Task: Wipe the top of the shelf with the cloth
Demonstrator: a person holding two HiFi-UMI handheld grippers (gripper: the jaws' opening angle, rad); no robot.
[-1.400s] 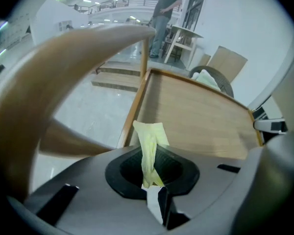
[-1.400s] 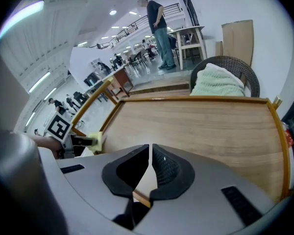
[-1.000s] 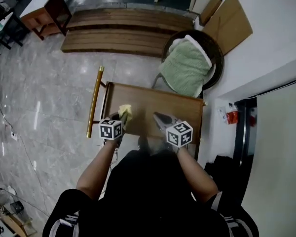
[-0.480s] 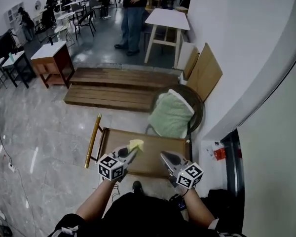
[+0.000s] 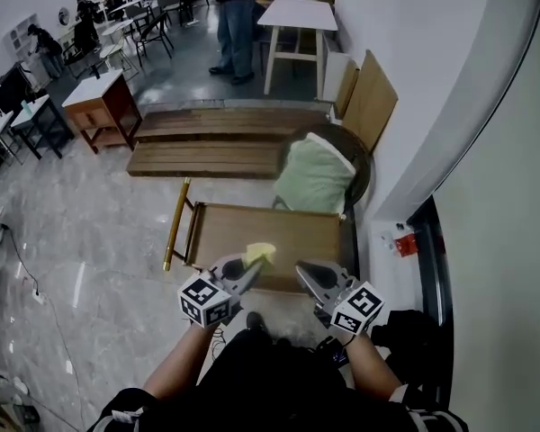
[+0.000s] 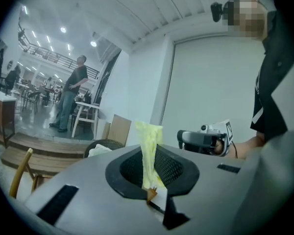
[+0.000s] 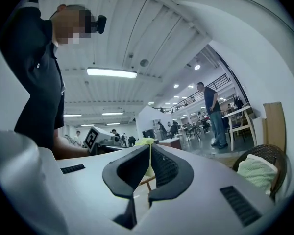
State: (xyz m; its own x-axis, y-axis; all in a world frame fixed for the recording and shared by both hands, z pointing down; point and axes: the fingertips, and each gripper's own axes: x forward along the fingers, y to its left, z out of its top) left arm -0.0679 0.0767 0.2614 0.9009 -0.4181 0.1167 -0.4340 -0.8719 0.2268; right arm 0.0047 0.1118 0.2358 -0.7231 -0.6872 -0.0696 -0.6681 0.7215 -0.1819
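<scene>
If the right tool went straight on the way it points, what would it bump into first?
Probably the yellow cloth pinched in the left tool, though depth is hard to judge.

On my feed the cloth reads as thin, soft yellow fabric, slightly crumpled, pinched between black ribbed pads that look rubbery. The left gripper has a matt grey plastic shell. The right gripper looks the same, smooth and dull.

Lower centre of the head view, the shelf has a brown wooden top with a matt finish, and its side rail shines like brass-coloured metal. The floor at left is glossy grey, stone-like tile catching the lights. Above the shelf I see a pale green cushion of nubby towelling in a dark woven chair, and dull brown wooden planks.
</scene>
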